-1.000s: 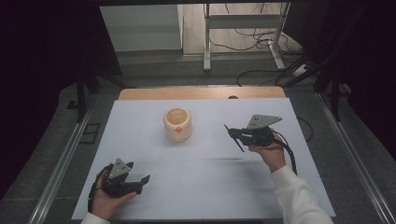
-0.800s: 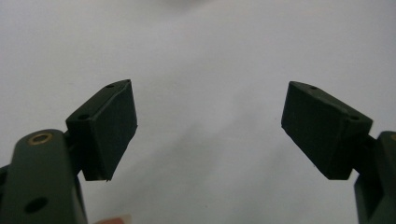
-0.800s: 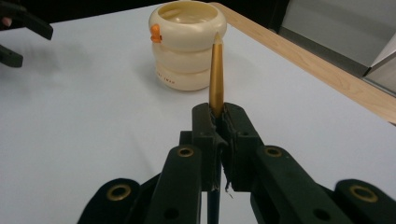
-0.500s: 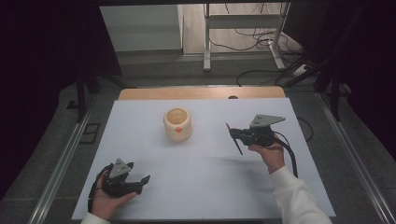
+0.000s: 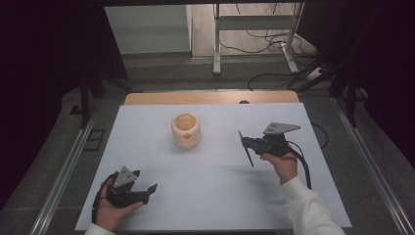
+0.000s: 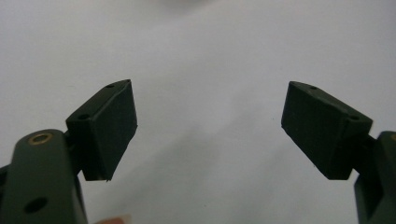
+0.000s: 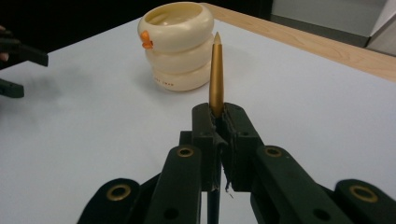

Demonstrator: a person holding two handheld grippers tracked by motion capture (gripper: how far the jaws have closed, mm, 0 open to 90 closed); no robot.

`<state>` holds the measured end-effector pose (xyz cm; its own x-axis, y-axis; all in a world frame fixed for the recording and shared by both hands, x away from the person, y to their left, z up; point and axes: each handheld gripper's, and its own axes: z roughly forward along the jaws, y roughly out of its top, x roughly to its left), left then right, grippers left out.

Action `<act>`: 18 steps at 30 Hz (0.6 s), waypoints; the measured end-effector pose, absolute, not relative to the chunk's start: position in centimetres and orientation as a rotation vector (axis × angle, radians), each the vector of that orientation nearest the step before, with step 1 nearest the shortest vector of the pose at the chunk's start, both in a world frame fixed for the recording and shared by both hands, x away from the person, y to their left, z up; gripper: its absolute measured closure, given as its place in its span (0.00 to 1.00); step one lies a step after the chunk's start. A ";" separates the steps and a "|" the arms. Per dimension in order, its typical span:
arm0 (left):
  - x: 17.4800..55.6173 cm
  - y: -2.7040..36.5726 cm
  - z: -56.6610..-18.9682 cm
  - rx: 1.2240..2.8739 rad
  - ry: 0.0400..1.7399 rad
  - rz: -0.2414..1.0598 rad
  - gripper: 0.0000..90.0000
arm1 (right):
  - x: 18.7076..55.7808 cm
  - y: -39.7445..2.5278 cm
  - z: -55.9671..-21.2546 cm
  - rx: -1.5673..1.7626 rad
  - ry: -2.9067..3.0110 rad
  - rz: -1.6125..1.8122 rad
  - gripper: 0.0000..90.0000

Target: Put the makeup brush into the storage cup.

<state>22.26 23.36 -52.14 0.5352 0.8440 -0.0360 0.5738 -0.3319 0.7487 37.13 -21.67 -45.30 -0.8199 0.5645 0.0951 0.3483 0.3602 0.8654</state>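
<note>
Pinching a slim gold-brown pencil [image 7: 215,74] between its two black jaws, the right gripper [image 5: 248,143] hovers over the right half of the table, held by a hand in a white sleeve [image 5: 308,210]. In the right gripper view the jaws press together on the pencil's shaft, and its pointed tip rises toward a cream pot [image 7: 177,44] of stacked rounded rings with a small orange mark on its side. In the high view the pencil [image 5: 245,148] slants across the jaws, its ends pointing far-left and near-right; whether its lower end touches the surface is hard to tell from there.

The cream pot [image 5: 186,130] stands upright, left of the right gripper and well apart from it, toward the far middle of the table. At the near left corner the left gripper [image 5: 146,188] rests low in the other hand, its jaws spread wide with only bare surface between them in the left gripper view.

A pale white sheet [image 5: 210,196] covers the table, and a strip of light wood [image 5: 210,97] shows along its far edge. Grey floor surrounds the table, with metal rails [image 5: 63,176] along both sides. Beyond, black cables [image 5: 264,36] trail around a metal stand's legs, and the room to left and right is dark.
</note>
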 end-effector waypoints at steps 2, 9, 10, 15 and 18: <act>22.2 23.4 -52.1 2.040 1.145 0.472 0.21 | 37.1 -21.7 -45.3 0.839 2.395 1.450 0.94; 22.2 23.2 -52.1 2.043 1.138 0.471 0.21 | 36.7 -22.4 -45.5 0.985 2.322 1.527 0.94; 22.2 23.2 -52.1 2.043 1.138 0.471 0.21 | 36.7 -22.5 -45.6 1.001 2.320 1.530 0.94; 22.2 23.2 -52.1 2.043 1.141 0.471 0.21 | 36.7 -22.6 -45.9 1.062 2.318 1.550 0.94; 22.2 23.2 -52.1 2.043 1.140 0.470 0.21 | 36.6 -22.6 -45.9 1.086 2.306 1.571 0.94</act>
<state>22.25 23.18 -52.12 0.5385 0.8418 -0.0361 0.5715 -0.3335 0.7498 36.61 -22.61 -45.94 -0.7275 0.6328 0.2653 0.4784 0.1906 0.8572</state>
